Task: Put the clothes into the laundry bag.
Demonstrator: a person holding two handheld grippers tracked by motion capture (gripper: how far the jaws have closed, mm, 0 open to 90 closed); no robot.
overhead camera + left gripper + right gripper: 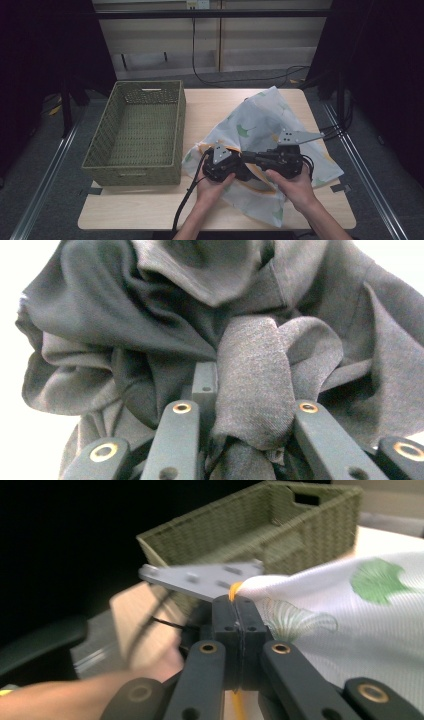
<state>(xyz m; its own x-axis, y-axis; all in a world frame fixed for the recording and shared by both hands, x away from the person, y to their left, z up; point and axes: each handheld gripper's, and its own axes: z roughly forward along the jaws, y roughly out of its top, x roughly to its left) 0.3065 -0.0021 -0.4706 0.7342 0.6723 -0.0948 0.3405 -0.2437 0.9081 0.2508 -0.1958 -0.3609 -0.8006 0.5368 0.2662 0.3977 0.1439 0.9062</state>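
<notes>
A white cloth [260, 120] printed with green leaves and edged in orange lies crumpled on the right half of the table. Both hands hold their grippers close together at its front left part. My left gripper [235, 162] has a bunched fold of the cloth [250, 390] pressed between its jaws [235, 390]; one fingertip is hidden by the fabric. My right gripper [252, 159] points left, its jaws [240, 610] shut tight on the orange-trimmed edge of the cloth [350, 620]. In the right gripper view the left gripper's grey plate [200, 580] sits just beyond that pinch.
A green woven basket [100, 145] stands on the left half of the wooden table [150, 205], with nothing in it; its wall [250, 530] rises behind the grippers. A cable trails from the left gripper over the front edge. Dark floor and rails flank the table.
</notes>
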